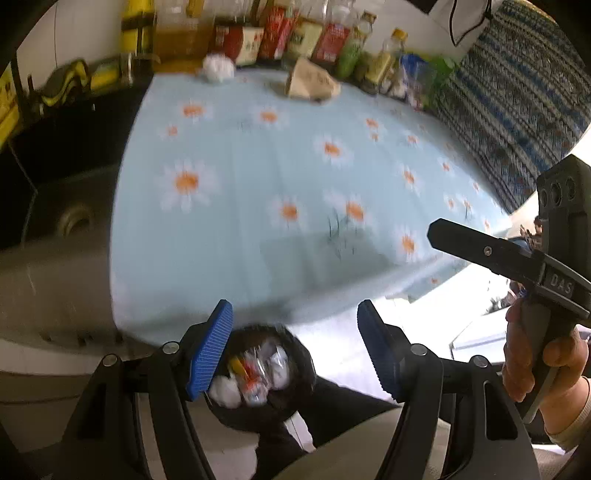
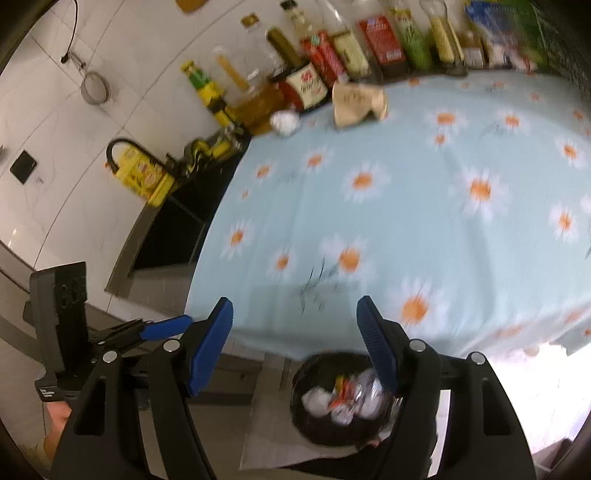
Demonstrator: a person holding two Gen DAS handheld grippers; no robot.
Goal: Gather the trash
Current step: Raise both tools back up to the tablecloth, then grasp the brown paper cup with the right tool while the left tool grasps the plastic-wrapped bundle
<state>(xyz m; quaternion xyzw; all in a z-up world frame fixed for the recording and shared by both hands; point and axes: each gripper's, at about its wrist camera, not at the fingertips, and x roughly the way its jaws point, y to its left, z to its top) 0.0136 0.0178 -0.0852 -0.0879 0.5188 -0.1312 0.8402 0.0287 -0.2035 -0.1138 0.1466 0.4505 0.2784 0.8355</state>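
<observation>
A black-lined trash bin stands on the floor below the table's near edge, holding white paper balls and shiny wrappers. My left gripper hangs open high above it, with nothing between the blue pads. My right gripper is also open and empty, above and left of the bin. On the far side of the daisy tablecloth lie a white crumpled paper ball and a crumpled brown paper bag. The left wrist view shows the same ball and bag.
A row of bottles and cartons lines the table's far edge by the wall. A dark sink with yellow items beside it lies left of the table. A hand holds the right tool at the left wrist view's right edge.
</observation>
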